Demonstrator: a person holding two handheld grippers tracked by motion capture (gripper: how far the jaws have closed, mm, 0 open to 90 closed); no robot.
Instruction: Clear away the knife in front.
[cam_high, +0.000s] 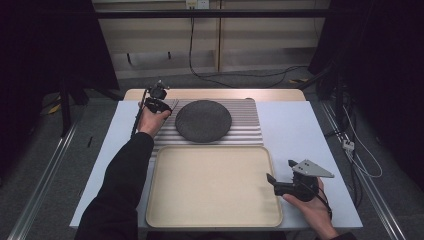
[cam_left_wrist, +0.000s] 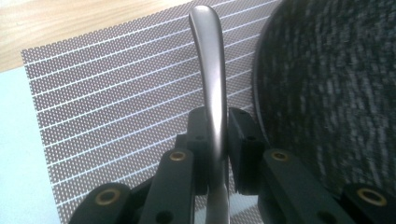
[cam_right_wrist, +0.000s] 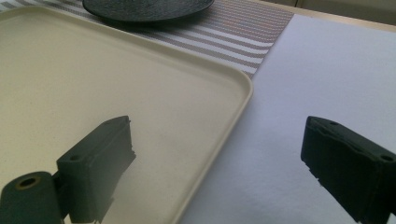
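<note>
My left gripper (cam_high: 159, 103) (cam_left_wrist: 217, 135) is at the far left of the striped placemat (cam_high: 246, 131) (cam_left_wrist: 116, 107), shut on the handle of a slim metal utensil (cam_left_wrist: 211, 70) (cam_high: 173, 104). The handle's rounded end points away over the mat, and its working end is hidden behind the jaws. A dark speckled round plate (cam_high: 203, 120) (cam_left_wrist: 327, 93) (cam_right_wrist: 144, 7) lies just right of this gripper. My right gripper (cam_high: 281, 171) (cam_right_wrist: 219, 140) rests at the right rim of the cream tray (cam_high: 210, 187) (cam_right_wrist: 93, 84), open with nothing between its jaws.
The tray sits bare at the table's near side, in front of the placemat (cam_right_wrist: 252, 28). White table covering (cam_high: 295, 130) (cam_right_wrist: 327, 70) stretches to the right of both. A strip of wooden tabletop (cam_high: 215, 94) shows at the far edge.
</note>
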